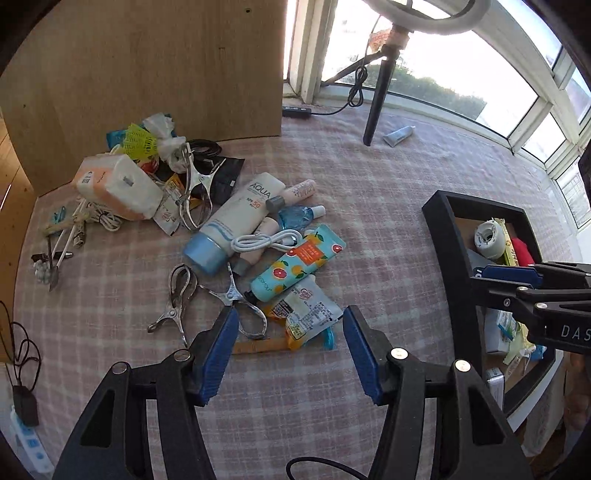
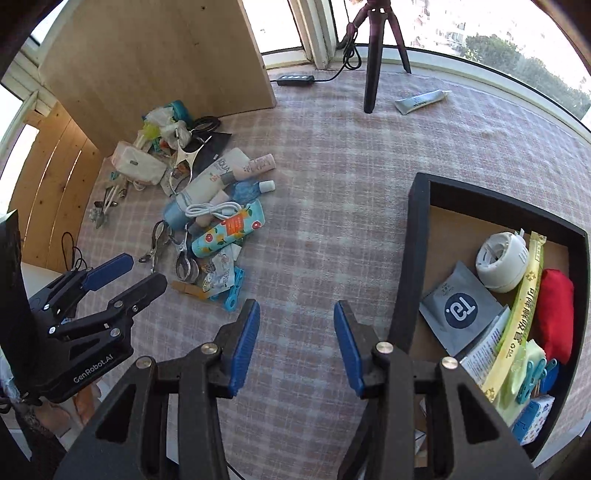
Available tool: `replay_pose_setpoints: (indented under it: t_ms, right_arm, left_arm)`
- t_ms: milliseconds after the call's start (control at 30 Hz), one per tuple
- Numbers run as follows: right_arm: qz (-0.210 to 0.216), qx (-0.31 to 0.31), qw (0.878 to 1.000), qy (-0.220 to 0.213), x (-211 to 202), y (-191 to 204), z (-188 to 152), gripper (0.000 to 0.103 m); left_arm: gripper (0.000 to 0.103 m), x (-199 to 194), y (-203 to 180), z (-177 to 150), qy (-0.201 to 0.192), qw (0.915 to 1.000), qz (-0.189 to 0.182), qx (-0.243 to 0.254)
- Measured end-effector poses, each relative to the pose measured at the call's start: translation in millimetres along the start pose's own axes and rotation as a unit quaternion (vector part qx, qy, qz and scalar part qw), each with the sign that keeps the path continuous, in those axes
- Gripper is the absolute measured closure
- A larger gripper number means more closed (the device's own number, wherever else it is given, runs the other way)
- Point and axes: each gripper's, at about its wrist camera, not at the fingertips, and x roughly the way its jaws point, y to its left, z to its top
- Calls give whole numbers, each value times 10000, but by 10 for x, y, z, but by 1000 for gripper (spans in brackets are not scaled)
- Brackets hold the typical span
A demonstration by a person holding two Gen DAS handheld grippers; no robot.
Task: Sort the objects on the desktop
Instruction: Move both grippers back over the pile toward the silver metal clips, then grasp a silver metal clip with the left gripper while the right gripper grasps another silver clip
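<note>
Left gripper (image 1: 290, 350): blue-padded jaws apart, empty, above checked pink tablecloth (image 1: 369, 206).
Right gripper (image 2: 296, 345): jaws apart, empty.
Clutter: tubes, clips, white cable (image 1: 266, 242), left of centre.
Black tray (image 2: 417, 236): right edge, partly filled.

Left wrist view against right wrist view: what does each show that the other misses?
Left wrist only: a ring light overhead and a power strip at the table's left edge. Right wrist only: the grey packet and blue clip in the tray. Both: the clutter pile with the fruit-print tube, the black tray, both open grippers.
</note>
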Motion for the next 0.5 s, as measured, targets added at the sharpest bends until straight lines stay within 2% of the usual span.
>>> replay_pose_setpoints:
  t_ms: [67,200,233,300,433,500]
  right_arm:
    - [93,-163,9998,80,110,220,62,62]
    - [132,-454,9985,264,386,603,203,69]
    - [162,-494,9981,338,464,682,236,71]
    - [219,-531,9970,521,635,818,294,81]
    - [144,-707,9945,765,908,1036,358,84]
    - [96,-795,9929,881,1023,1106,379,87]
  left_arm:
    - [53,81,244,-2,80,9999,62,-138]
    - [53,266,619,-12,261,9990,184,-297]
    - [53,308,679,-15,301,9989,192,-307]
    - [54,389,781,-21,369,9985,224,-334]
    - [54,546,897,-9,482,9969,249,-576]
    - [57,622,913,6,540,9968,258,-531]
